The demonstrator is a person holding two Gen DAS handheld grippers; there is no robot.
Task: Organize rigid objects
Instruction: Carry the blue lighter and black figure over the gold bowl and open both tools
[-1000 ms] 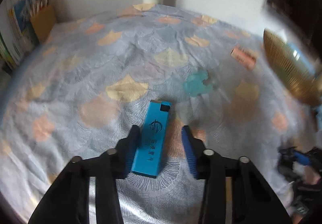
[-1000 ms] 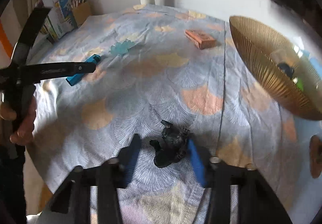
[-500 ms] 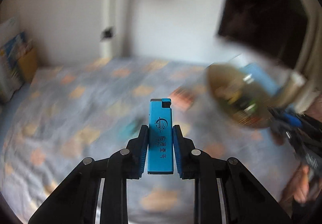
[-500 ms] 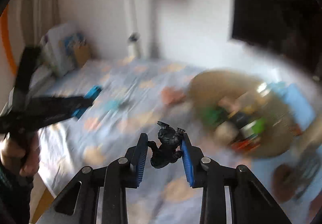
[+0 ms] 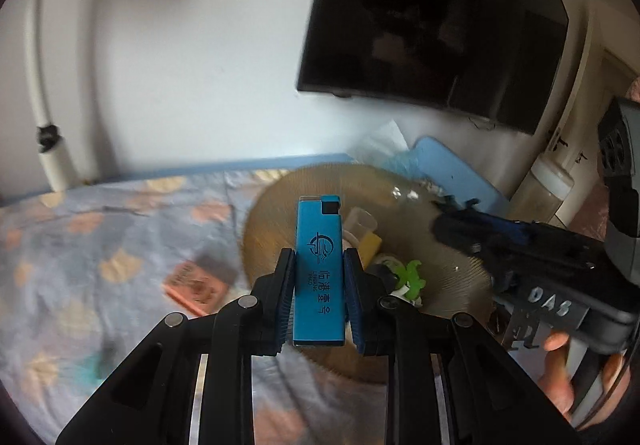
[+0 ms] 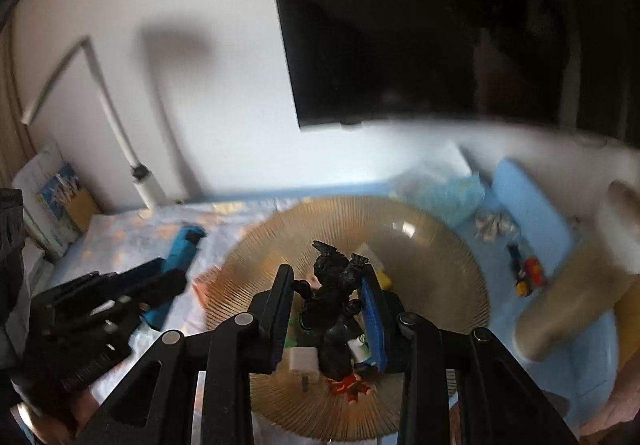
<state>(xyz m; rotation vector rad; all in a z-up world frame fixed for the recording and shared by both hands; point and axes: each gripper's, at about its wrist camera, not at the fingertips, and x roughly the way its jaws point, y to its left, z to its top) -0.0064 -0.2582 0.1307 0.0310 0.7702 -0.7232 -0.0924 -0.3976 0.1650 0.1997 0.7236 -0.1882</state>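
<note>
My right claw (image 6: 326,309), gripping the black figurine (image 6: 332,285), hangs directly over the gold bowl (image 6: 440,245); my left claw (image 5: 318,299) clamps the blue lighter (image 5: 319,269) upright at the bowl's near rim.

Patterned bedspread (image 5: 120,229) bears gold bowl (image 5: 460,269) and orange box (image 5: 196,287).

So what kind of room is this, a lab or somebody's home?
Most likely a home, perhaps a bedroom: a dark wall-mounted screen, a patterned cloth over the surface, and a ribbed golden bowl of small toys.

right gripper (image 6: 326,297) clamped on a black figurine (image 6: 334,301) above a gold ribbed bowl (image 6: 440,257) of small items, left gripper (image 6: 160,285) gripping a blue lighter (image 6: 182,245) at left
</note>
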